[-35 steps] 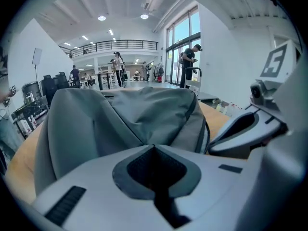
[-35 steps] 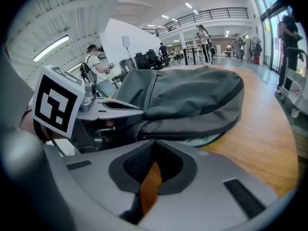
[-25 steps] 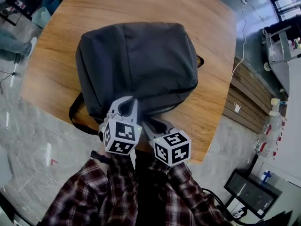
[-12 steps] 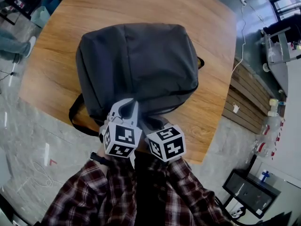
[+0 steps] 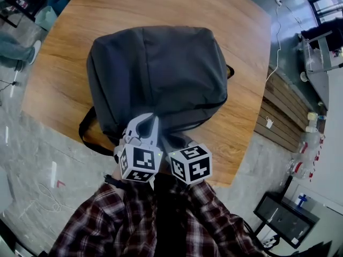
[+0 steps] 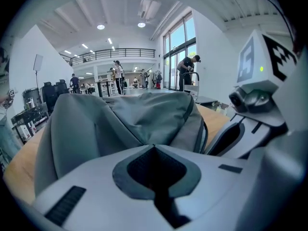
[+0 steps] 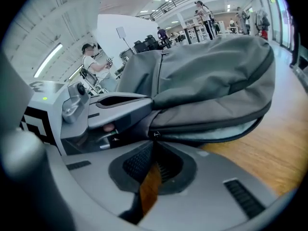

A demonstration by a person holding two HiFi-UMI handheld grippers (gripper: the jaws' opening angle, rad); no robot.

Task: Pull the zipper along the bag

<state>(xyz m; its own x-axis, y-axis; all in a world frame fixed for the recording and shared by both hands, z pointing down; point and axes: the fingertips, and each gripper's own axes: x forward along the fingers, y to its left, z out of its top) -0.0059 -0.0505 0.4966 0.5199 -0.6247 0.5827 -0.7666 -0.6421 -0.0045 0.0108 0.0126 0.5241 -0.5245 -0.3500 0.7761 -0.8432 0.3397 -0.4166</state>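
Now | bag (image 5: 155, 74) part-open, contents hidden | left hand-held gripper (image 6: 154, 147) pinches it | right hand-held gripper (image 7: 154, 141) clamps zipper (image 7: 156, 134)

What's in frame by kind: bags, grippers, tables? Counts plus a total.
Backpack: 1
Grippers: 2, the left gripper and the right gripper
Table: 1
Total: 4
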